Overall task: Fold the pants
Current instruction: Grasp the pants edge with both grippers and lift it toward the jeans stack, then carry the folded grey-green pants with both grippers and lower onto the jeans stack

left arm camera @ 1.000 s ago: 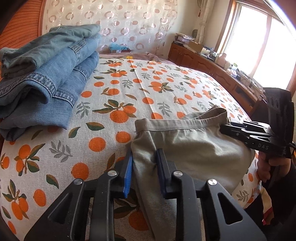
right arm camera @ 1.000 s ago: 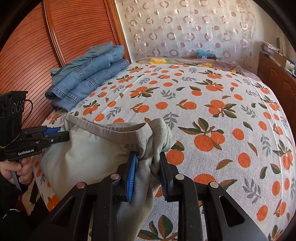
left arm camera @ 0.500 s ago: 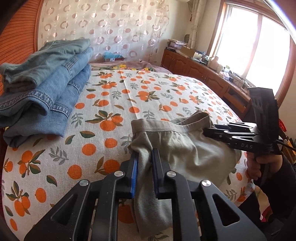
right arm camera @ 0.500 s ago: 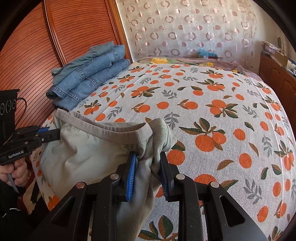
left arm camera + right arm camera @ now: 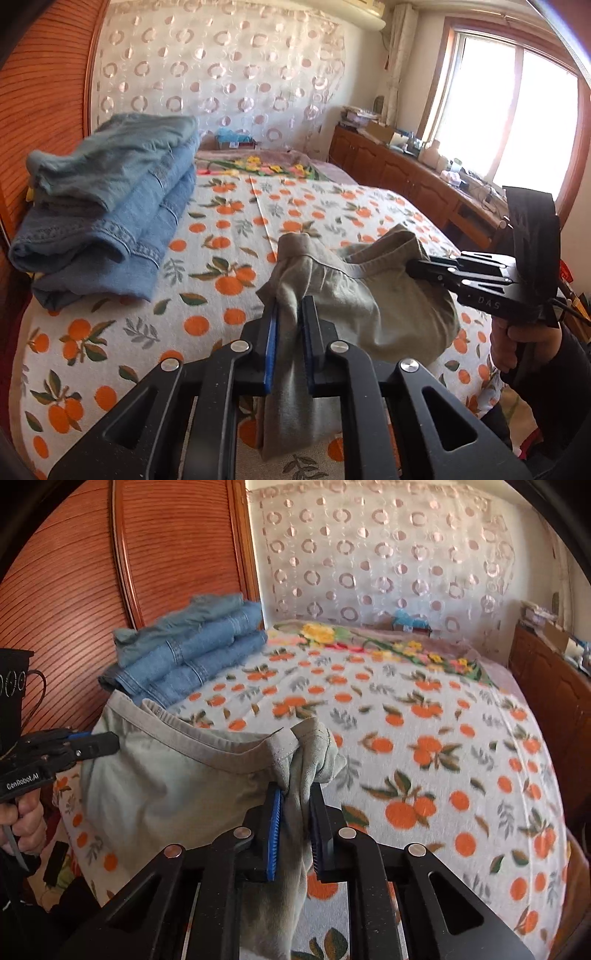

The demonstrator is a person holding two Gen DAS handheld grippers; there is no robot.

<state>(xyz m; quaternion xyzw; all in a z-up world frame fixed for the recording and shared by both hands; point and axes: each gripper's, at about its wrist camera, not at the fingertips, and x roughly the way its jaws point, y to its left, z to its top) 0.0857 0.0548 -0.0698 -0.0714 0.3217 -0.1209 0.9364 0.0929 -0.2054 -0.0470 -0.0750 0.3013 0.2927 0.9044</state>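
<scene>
Grey-green pants (image 5: 347, 302) hang by the waistband between both grippers, lifted above the near edge of the bed (image 5: 229, 236). My left gripper (image 5: 290, 321) is shut on one end of the waistband. My right gripper (image 5: 297, 805) is shut on the other end, also seen in the left wrist view (image 5: 410, 263). In the right wrist view the pants (image 5: 177, 775) sag as a pouch between us, and the left gripper (image 5: 114, 743) pinches their far corner. The legs hang below, out of sight.
A stack of folded blue jeans (image 5: 107, 210) lies at the bed's left by the wooden headboard (image 5: 110, 572). A wooden cabinet (image 5: 424, 184) with clutter runs under the window on the right. A floral blanket (image 5: 369, 642) lies at the far end.
Both grippers have risen, lifting the waistband off the bed. The left gripper's jaws closed tighter on the fabric.
</scene>
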